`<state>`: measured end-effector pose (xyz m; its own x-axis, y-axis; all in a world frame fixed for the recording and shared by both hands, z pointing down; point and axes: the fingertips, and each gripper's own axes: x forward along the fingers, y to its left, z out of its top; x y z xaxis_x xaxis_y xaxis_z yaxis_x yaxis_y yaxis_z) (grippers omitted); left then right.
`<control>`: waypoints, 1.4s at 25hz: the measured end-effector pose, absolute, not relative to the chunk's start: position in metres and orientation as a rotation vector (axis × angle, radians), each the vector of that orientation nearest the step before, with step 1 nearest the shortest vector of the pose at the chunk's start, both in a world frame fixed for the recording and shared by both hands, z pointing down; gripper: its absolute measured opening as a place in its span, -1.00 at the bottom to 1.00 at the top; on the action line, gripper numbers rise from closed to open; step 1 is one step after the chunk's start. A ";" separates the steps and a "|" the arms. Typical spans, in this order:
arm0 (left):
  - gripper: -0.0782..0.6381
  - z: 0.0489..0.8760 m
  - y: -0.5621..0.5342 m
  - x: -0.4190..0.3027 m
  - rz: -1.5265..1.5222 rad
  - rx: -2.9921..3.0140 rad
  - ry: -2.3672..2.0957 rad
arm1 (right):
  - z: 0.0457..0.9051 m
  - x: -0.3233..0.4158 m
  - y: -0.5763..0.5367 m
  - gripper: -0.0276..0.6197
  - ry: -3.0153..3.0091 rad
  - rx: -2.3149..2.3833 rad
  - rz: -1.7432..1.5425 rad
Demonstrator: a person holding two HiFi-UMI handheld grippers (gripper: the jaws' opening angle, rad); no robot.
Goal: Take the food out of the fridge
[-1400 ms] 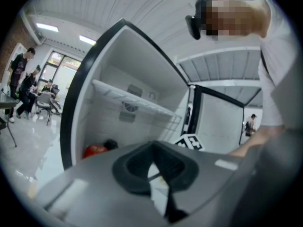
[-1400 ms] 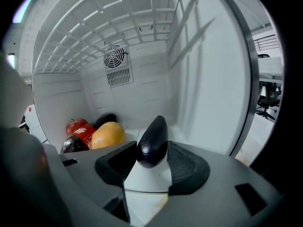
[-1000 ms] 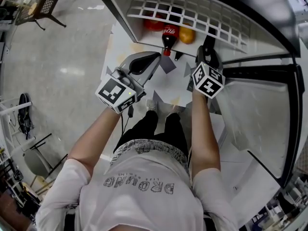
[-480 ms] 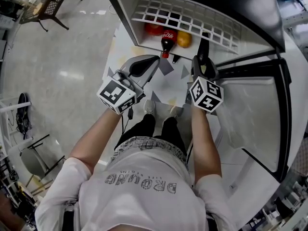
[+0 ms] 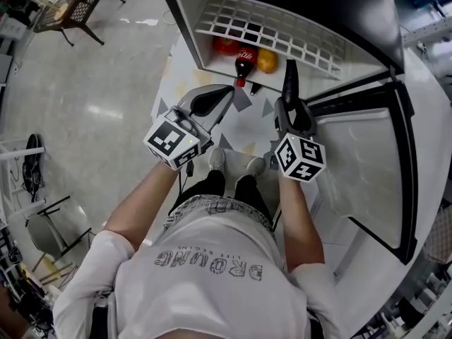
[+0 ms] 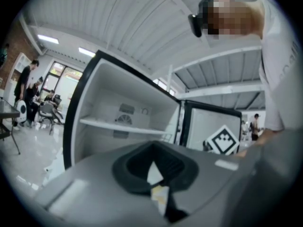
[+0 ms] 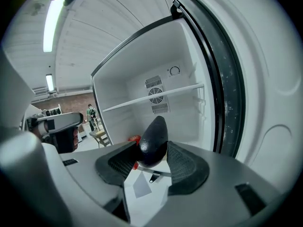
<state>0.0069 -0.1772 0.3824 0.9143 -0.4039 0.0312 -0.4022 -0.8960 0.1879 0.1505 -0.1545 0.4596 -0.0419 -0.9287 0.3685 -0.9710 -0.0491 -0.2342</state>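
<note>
A dark eggplant (image 5: 289,82) (image 7: 152,140) sits between the jaws of my right gripper (image 5: 290,106) (image 7: 151,156), which is shut on it just outside the open fridge (image 5: 191,16). On the fridge's lower level, under a white wire shelf (image 5: 272,27), lie a cola bottle (image 5: 244,62), a red fruit (image 5: 224,45) and an orange (image 5: 267,61). My left gripper (image 5: 215,99) (image 6: 152,167) hovers to the left, in front of the fridge, with its jaws together and nothing in them.
The fridge door (image 5: 367,168) stands open at the right, close to my right arm. A glass shelf (image 7: 154,98) crosses the upper compartment, which looks bare. Paper scraps (image 5: 247,97) lie on the floor below the grippers. A chair (image 5: 67,9) stands far left.
My right gripper has drawn back out of the fridge and risen, with the eggplant still in it. The left gripper has lifted slightly.
</note>
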 end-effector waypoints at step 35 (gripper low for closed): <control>-0.76 0.307 -0.155 0.019 -0.113 2.950 -0.724 | 0.334 0.137 -0.094 -0.32 -2.505 1.811 0.361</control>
